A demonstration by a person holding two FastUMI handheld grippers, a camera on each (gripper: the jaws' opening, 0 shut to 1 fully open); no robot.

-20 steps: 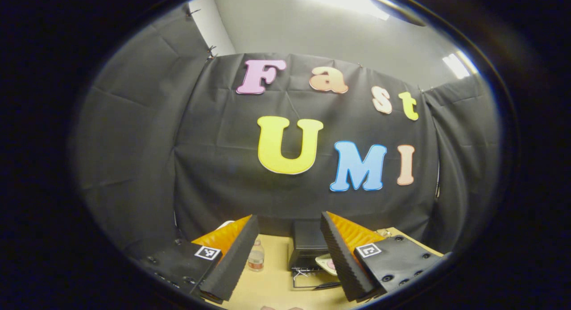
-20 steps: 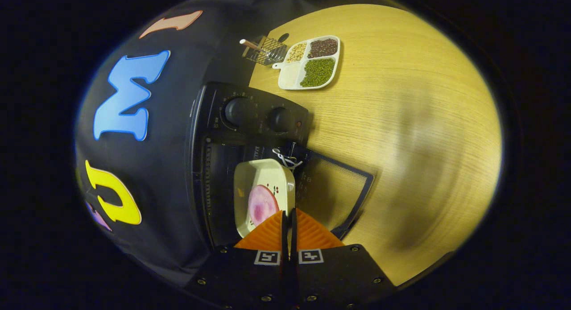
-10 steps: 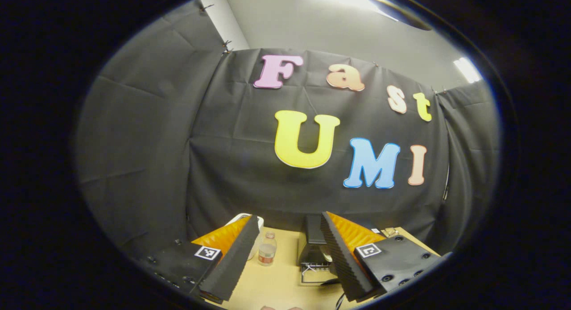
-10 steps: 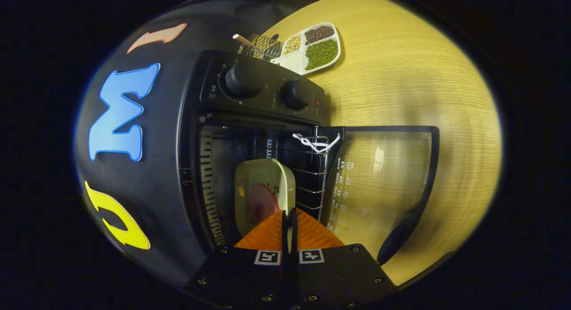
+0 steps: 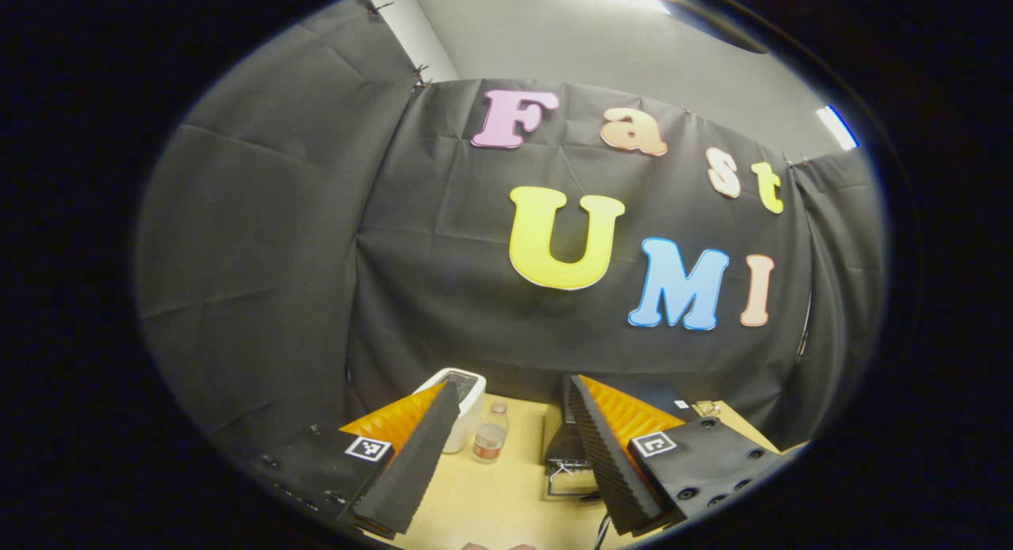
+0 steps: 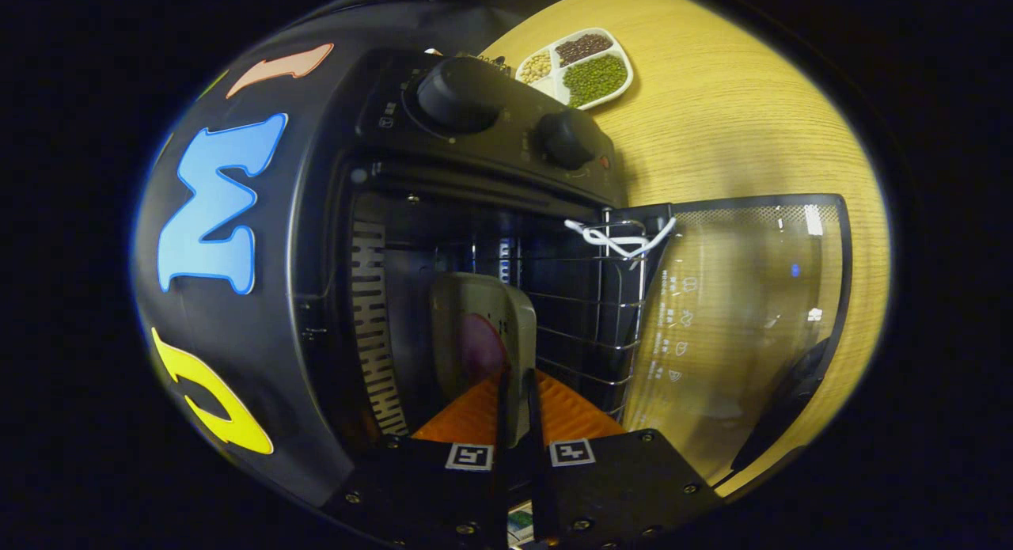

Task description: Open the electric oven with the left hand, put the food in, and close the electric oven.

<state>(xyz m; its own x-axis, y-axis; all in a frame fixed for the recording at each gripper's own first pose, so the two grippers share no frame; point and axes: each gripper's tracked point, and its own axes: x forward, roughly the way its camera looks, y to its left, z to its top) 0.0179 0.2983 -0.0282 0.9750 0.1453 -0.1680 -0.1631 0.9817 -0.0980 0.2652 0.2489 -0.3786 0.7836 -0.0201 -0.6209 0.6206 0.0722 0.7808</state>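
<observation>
The oven [image 6: 443,241] stands on the wooden tabletop [image 6: 736,130] with its glass door [image 6: 736,320] dropped open; small white marks are printed on the glass, too small to read, as is the print around the two knobs [image 6: 457,104]. The right gripper [image 6: 516,392] holds its fingers pressed together on the rim of a pale plate [image 6: 483,328], which sits inside the oven cavity over the wire rack [image 6: 589,297]. A pink round of food [image 6: 479,348] lies on the plate, half lost in the dark interior. A white cord is tied to the rack's front corner. Behind the oven, a divided dish [image 6: 582,63] of beans rests on the tabletop, partly cut off by the oven's top.

The left gripper [image 5: 510,447] is raised well away, its fingers spread apart and empty. Between them I make out a small bottle [image 5: 491,443], a white appliance [image 5: 463,403] and the oven, small and far off. Black cloth lines the booth under a grey ceiling with strip lights.
</observation>
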